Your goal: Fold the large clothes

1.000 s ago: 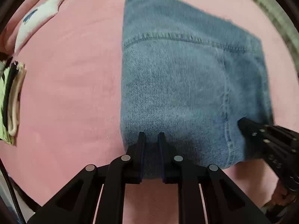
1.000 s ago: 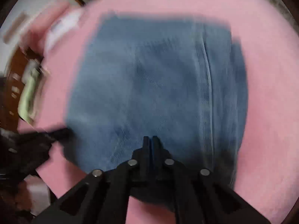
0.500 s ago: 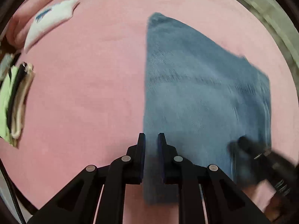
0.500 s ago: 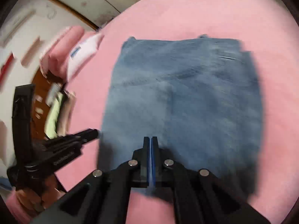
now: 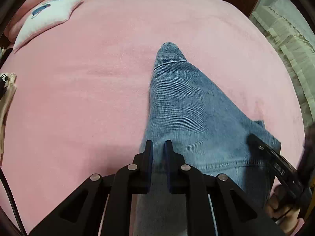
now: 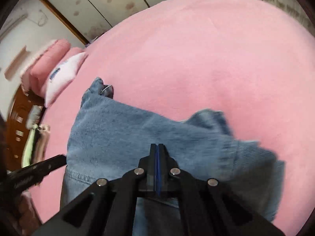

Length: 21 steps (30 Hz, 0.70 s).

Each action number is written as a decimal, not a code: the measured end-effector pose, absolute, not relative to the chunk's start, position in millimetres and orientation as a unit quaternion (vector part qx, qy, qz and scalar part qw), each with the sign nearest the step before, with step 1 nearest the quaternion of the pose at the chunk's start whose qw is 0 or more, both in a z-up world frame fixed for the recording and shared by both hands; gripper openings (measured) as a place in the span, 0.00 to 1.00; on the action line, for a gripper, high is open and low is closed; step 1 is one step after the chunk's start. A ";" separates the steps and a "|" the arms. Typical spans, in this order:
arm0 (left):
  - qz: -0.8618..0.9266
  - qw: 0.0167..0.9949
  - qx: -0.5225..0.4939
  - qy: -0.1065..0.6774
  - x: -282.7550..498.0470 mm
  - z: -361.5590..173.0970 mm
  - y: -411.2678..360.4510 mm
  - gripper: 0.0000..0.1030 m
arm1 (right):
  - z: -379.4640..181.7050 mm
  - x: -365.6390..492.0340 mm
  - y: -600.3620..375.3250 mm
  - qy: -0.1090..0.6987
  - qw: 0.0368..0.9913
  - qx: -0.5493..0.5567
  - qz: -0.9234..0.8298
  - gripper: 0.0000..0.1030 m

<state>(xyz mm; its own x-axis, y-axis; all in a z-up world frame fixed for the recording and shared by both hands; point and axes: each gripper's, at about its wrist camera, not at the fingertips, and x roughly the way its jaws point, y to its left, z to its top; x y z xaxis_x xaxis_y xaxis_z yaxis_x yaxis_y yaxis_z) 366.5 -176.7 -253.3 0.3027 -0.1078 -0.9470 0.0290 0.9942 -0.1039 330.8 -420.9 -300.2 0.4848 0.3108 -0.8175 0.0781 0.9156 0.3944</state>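
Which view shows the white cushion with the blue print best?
The left wrist view. There the white cushion lies sharp at the far left of the pink bed, its blue print and outline clear. The right wrist view shows the same cushion smeared by motion blur, its print only a streak.

The jeans (image 5: 189, 114) lie on the bed (image 5: 98, 90) toward its near right side, the pillow (image 5: 47, 17) rests at the far left corner, and stacked clothing (image 6: 35, 141) sits beyond the left edge.
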 end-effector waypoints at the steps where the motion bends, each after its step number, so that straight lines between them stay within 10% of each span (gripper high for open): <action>1: -0.044 0.807 -0.029 0.588 372.3 -252.4 -175.8 0.11 | -297.5 327.2 -425.2 0.501 0.848 0.168 0.045 0.00; 21: 0.016 0.780 0.015 0.625 265.1 -243.8 -146.6 0.44 | -261.1 193.5 -410.4 0.605 0.778 0.153 -0.072 0.14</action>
